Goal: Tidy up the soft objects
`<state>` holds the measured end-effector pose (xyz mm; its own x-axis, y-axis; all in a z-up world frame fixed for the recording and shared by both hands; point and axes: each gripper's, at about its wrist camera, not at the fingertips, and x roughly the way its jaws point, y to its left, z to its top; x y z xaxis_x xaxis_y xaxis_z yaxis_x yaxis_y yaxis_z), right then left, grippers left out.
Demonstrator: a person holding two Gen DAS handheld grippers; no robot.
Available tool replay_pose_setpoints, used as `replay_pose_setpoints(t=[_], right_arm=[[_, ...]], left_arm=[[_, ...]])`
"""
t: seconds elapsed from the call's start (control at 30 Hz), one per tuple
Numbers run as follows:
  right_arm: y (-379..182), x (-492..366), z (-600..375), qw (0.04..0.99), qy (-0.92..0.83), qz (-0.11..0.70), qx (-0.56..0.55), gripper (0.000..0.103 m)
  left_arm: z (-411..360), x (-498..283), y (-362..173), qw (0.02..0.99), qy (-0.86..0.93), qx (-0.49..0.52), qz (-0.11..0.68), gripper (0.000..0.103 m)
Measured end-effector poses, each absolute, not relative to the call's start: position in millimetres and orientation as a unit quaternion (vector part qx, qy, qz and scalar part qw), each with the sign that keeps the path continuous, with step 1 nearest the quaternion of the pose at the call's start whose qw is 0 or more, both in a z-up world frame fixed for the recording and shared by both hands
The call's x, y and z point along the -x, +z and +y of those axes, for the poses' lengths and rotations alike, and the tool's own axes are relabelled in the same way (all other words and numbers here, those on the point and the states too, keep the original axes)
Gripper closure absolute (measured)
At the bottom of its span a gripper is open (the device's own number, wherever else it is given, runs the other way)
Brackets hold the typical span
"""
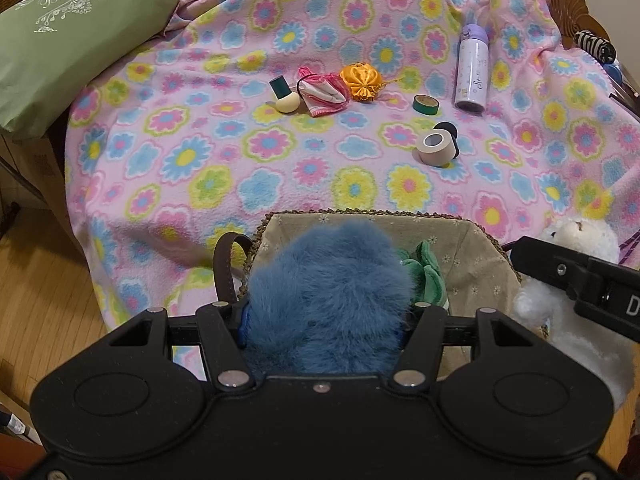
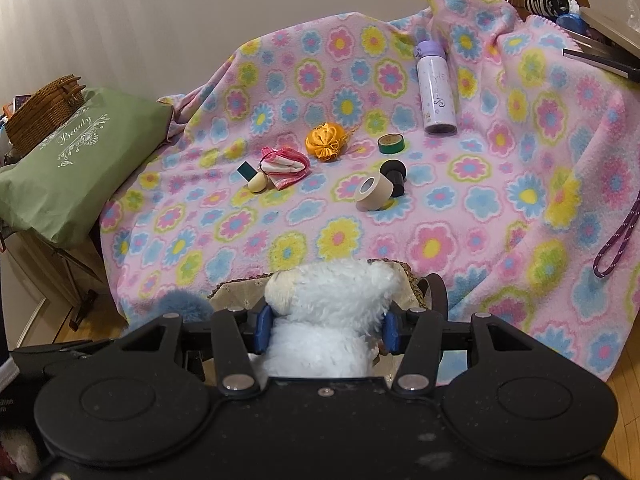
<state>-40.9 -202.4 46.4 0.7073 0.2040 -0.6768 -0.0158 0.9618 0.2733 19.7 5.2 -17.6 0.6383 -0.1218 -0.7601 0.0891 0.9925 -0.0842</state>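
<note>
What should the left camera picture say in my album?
Left gripper holding blue fluffy toy over lined basket.

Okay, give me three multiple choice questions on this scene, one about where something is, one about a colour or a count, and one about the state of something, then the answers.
1. Where does the purple bottle lie?
A. inside the basket
B. on the flowered blanket, far right of the small items
C. on the green pillow

2. What colour is the fluffy toy in the left gripper?
A. blue
B. orange
C. white

3. What is the state of the right gripper?
A. open and holding nothing
B. shut on a roll of tape
C. shut on the white plush toy

Answers:
1 B: the bottle lies on its side on the blanket, beyond the green tape roll.
2 A: blue fur fills the space between its jaws, over the lined basket.
3 C: white fur is pressed between both blue pads.
</note>
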Motion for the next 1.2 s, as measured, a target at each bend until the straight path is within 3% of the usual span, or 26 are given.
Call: replay_pose_setpoints(t=[0.27,0.57,0.7,1.2], right_arm=[[46.4,41.2,-202.8,0.916,0.054,0.376,-0.128,0.046],[46.5,42.0,-205.7,0.915,0.05,0.377,-0.133,0.044],[46.2,41.8,-206.0,0.915,0.051,0.378,-0.133,0.044],[44.6,40.9,-209.7,0.911,0.047,0.385,-0.141,0.041]], left_arm=[[5.1,-19.2,-15.8,0.908,-0.054,0.016,0.414,0.036],[4.4,-16.9,-14.4,0.911,-0.061,0.018,0.407,0.036],[3.5,-15.8,-13.0,0.913,-0.063,0.018,0.403,0.026],[2.4,-16.7,-14.5,0.911,-0.055,0.014,0.409,0.026]])
